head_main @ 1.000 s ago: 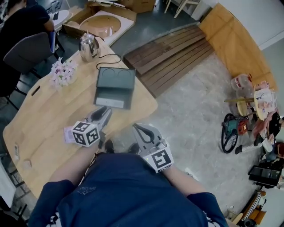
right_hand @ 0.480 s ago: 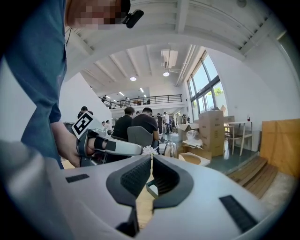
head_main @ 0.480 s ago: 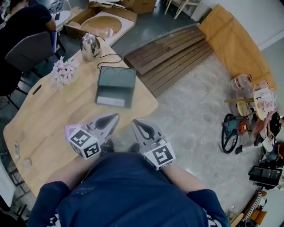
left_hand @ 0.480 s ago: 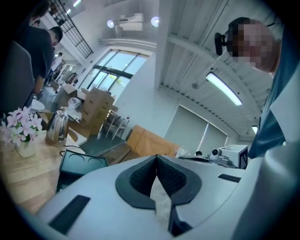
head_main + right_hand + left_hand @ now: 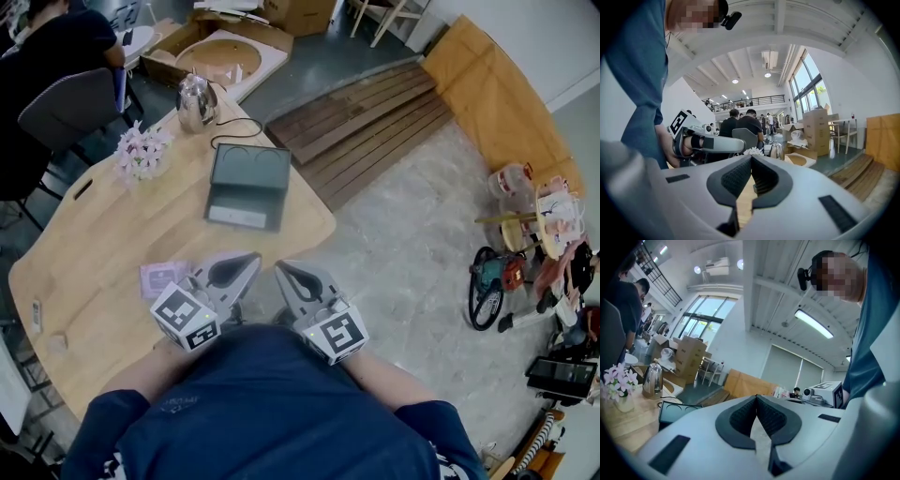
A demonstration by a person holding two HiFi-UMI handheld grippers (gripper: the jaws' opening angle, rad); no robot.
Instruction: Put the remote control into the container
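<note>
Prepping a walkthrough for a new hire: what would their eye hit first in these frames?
First, the two marker-cubed grippers at the bottom of the head view: the left gripper and right gripper are held side by side close to the person's torso, both with jaws shut on nothing. Next, the dark container on the wooden table just beyond them, with a shiny kettle and pale flowers at the table's far end.

Occlusions, head view
Your torso [image 5: 272, 403] hides the table's [image 5: 103, 253] near edge and the handles of left gripper [image 5: 255, 257] and right gripper [image 5: 280, 267].
</note>
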